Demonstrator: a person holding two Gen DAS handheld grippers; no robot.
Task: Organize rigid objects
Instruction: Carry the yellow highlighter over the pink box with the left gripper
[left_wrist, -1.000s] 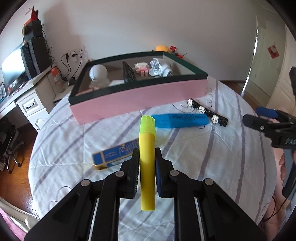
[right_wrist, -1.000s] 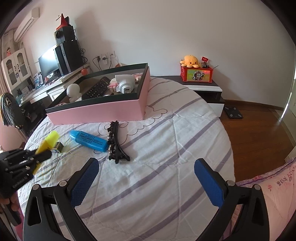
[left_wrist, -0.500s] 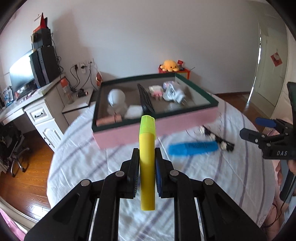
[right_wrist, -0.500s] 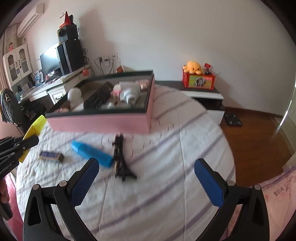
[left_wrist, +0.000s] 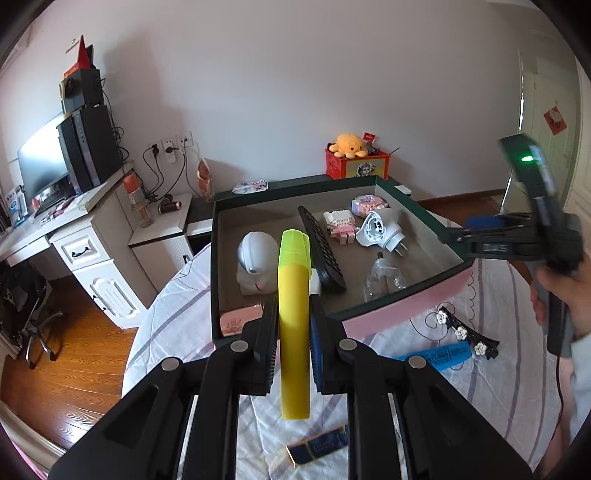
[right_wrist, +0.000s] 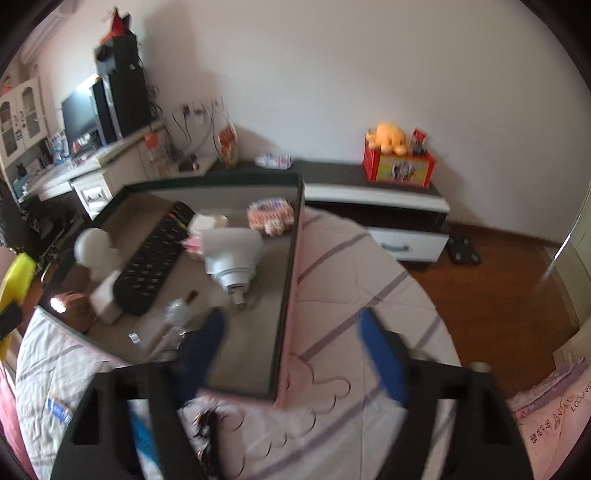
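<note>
While the left wrist view looks down over a round tabletop (left_wrist: 498, 402) under a striped white cloth, the left hand-held gripper (left_wrist: 294, 343) is clamped narrow on a yellow highlighter (left_wrist: 293, 332), which stands upright between the pads with its cap reaching over the near wall of a pink box (left_wrist: 402, 314). Inside the box lie a black remote control (left_wrist: 321, 251), a white round figure (left_wrist: 255, 262), a white plug-in device (left_wrist: 380, 230), a small block model (left_wrist: 341, 225) and a clear little bottle (left_wrist: 384, 280). On the cloth just in front of the box lie a blue highlighter (left_wrist: 436, 356) and a black hair clip (left_wrist: 467, 334) with white flowers, and a dark blue flat packet (left_wrist: 319, 448) lies near the bottom edge. At the right a person's hand (left_wrist: 565, 295) holds the right hand-held gripper (left_wrist: 476, 229) above the box's right corner. From the blurred right wrist view, the right hand-held gripper (right_wrist: 291, 350) has its blue pads apart and closing, astride the box's right wall (right_wrist: 291, 280), one pad over the box floor and one over the cloth; nothing is gripped. The remote (right_wrist: 155, 262) and plug-in device (right_wrist: 232, 254) show inside, and the yellow highlighter (right_wrist: 16, 277) shows at the left edge.
</note>
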